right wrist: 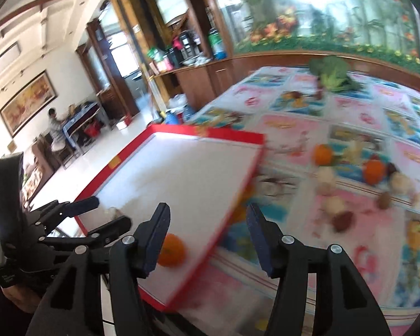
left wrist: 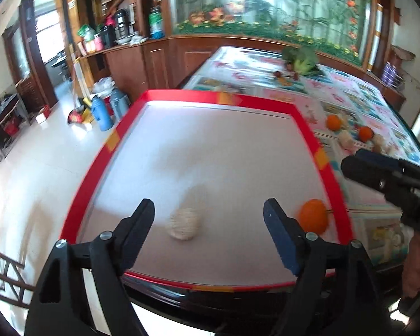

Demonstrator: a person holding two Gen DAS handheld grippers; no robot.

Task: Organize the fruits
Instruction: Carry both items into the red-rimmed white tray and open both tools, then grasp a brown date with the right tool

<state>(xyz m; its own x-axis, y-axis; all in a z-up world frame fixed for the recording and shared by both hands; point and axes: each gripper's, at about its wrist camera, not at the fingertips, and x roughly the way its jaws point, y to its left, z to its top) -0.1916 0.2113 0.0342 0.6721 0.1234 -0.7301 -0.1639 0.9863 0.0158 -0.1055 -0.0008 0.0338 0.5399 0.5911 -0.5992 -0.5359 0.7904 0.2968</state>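
A red-rimmed white tray (left wrist: 182, 95) (right wrist: 224, 133) lies at the near corner of the table. On it rest a pale round fruit (left wrist: 183, 224) and an orange (left wrist: 313, 215) (right wrist: 172, 249). My left gripper (left wrist: 210, 224) hangs open over the tray, the pale fruit lying free between its fingers, touching neither pad. The right wrist view shows that gripper (right wrist: 106, 212) at the left. My right gripper (right wrist: 207, 224) is open and holds nothing, its left finger beside the orange, over the tray's right rim. It shows as a dark shape (left wrist: 378, 168) at the right of the left wrist view.
More fruit lies on the patterned tablecloth right of the tray: two oranges (left wrist: 333, 121) (right wrist: 375, 170), pale and brown round fruits (right wrist: 341, 219). A broccoli (left wrist: 301, 58) (right wrist: 333, 72) sits at the table's far end. Flasks stand on the floor (left wrist: 103, 112) left of the table.
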